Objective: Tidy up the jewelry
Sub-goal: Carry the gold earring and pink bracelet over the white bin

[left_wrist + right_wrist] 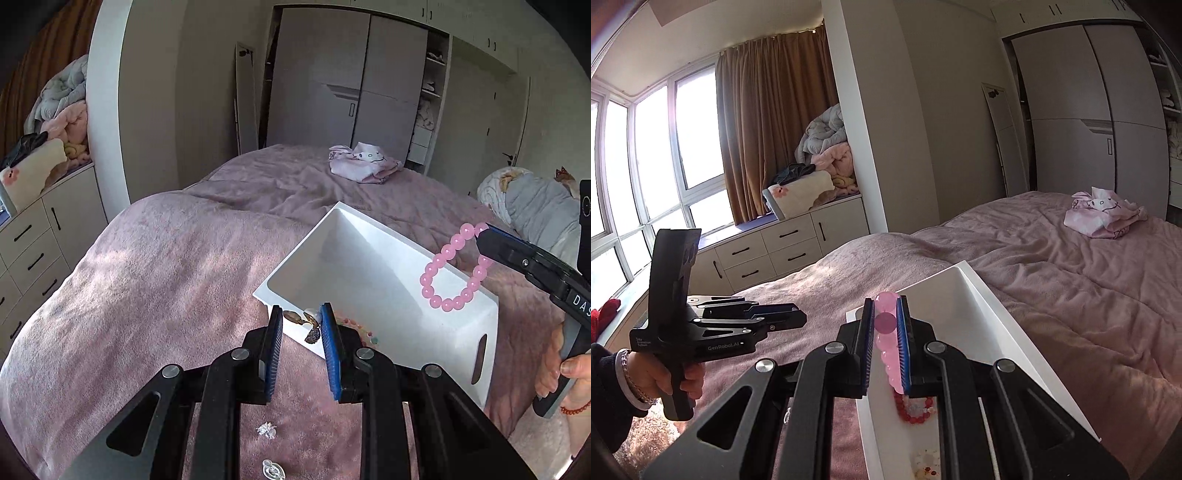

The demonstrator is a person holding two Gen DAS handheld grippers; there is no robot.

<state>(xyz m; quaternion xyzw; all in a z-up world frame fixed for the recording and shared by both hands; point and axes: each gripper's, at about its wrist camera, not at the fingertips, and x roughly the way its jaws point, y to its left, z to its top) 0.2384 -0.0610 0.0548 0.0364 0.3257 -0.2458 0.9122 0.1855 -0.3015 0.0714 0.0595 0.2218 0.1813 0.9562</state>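
Over the bed (155, 258), right jaws clamp pink bracelet (452, 273).

A pink blanket (166, 266) covers the bed. A folded pink cloth with a cartoon face (364, 162) lies on the blanket near the far edge of the bed. Behind the bed stands a grey wardrobe (351, 81) with open shelves (432, 96) on its right side. A narrow mirror (246, 99) leans on the wall beside it. A low cabinet with drawers (783, 247) stands under the window (646, 155), and quilts (827, 147) are piled on its top beside a brown curtain (768, 118).
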